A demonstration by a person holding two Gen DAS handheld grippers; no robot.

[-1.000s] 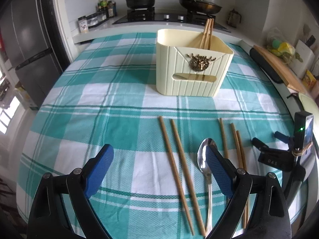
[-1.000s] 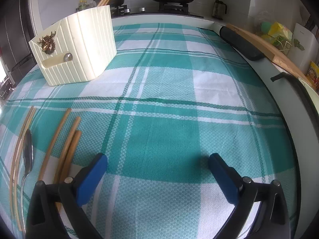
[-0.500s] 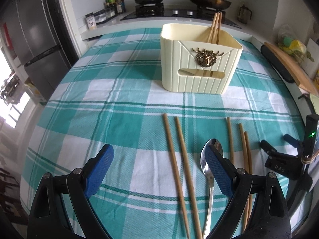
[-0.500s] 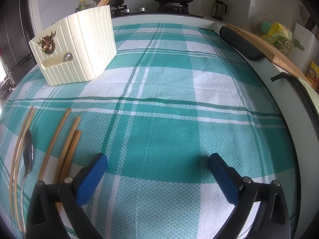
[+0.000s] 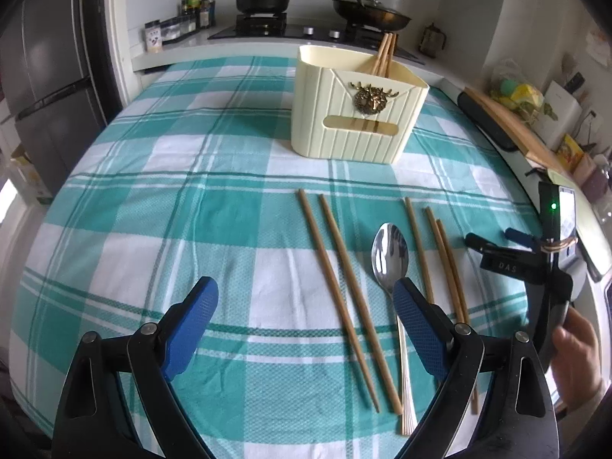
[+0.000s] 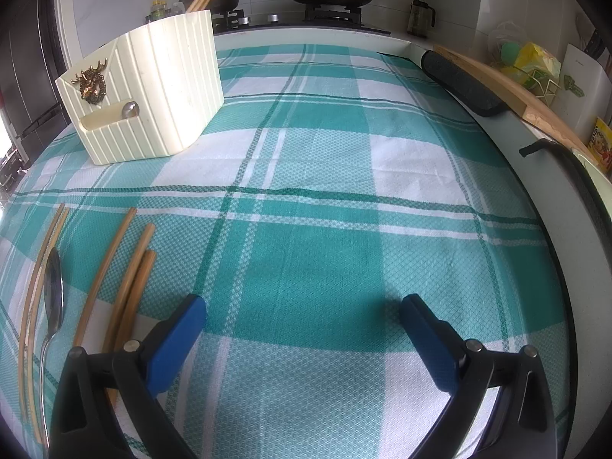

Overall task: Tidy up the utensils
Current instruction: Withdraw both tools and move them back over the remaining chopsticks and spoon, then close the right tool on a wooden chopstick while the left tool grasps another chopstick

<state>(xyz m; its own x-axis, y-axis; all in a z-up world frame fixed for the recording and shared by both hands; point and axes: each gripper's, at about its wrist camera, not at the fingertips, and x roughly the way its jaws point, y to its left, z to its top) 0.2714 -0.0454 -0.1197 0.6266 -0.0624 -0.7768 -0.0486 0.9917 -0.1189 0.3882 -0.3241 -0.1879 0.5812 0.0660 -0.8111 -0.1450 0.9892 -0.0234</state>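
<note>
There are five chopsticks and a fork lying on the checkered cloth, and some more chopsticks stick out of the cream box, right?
Not quite: it is a spoon, not a fork, lying among the five chopsticks on the checkered cloth. The left wrist view shows its round bowl. More chopsticks do stick out of the cream box.

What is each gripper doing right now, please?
Left gripper: open, holding nothing, above the tablecloth.
Right gripper: open, holding nothing.

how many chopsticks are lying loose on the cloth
5. Two lie side by side left of the spoon: and. Three lie right of it. More stand in the holder, not counted.
</note>
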